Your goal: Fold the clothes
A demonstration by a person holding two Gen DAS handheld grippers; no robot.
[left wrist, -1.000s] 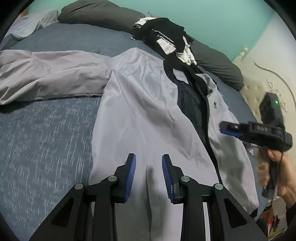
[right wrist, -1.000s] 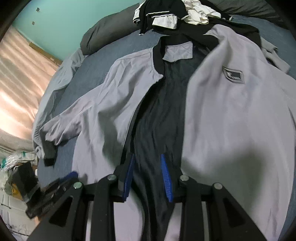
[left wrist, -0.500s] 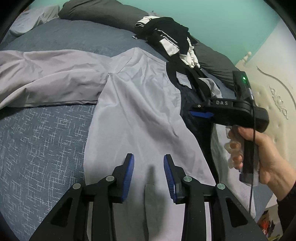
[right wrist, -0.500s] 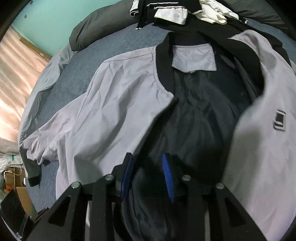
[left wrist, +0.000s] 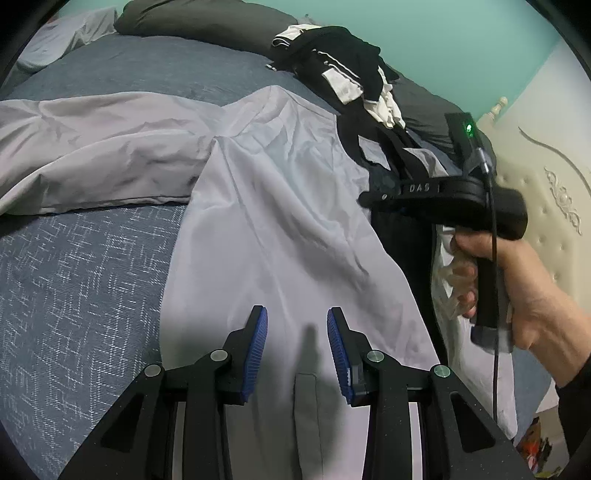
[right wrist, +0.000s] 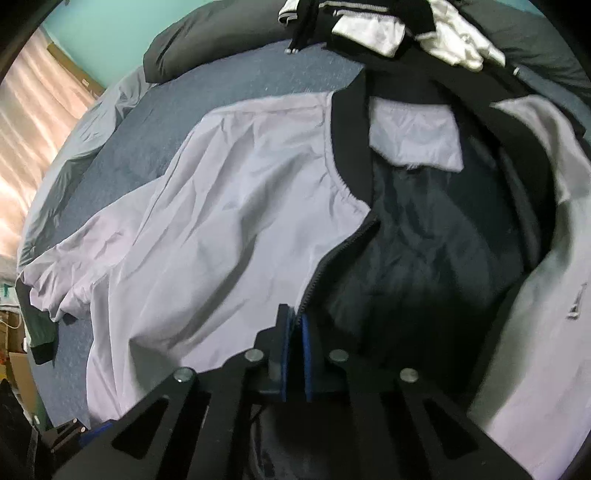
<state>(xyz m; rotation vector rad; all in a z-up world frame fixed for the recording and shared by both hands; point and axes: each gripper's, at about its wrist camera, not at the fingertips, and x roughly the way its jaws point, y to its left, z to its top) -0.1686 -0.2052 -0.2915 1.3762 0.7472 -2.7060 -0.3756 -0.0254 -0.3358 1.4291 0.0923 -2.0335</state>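
Note:
A light grey zip jacket [left wrist: 280, 221] with black collar and dark lining lies open, front up, on the bed. In the right wrist view my right gripper [right wrist: 295, 325] is shut on the zipper edge of the jacket's [right wrist: 229, 229] left-hand front panel, about halfway down the opening. The left wrist view shows that same gripper [left wrist: 365, 201], held by a hand [left wrist: 517, 280], over the dark lining. My left gripper [left wrist: 295, 343] stands open just above the grey panel near the hem, with nothing between its pads. One sleeve [left wrist: 92, 158] stretches out to the left.
A pile of black and white clothes [left wrist: 343, 74] lies beyond the collar, against dark pillows [left wrist: 199, 18]. The blue bedcover [left wrist: 74, 277] shows left of the jacket. A cream padded headboard [left wrist: 546, 192] is at right. A curtain [right wrist: 37, 110] hangs at far left.
My right gripper came in over the jacket's opening, dropped to the zipper edge and shut on it. The left gripper stayed open and barely shifted.

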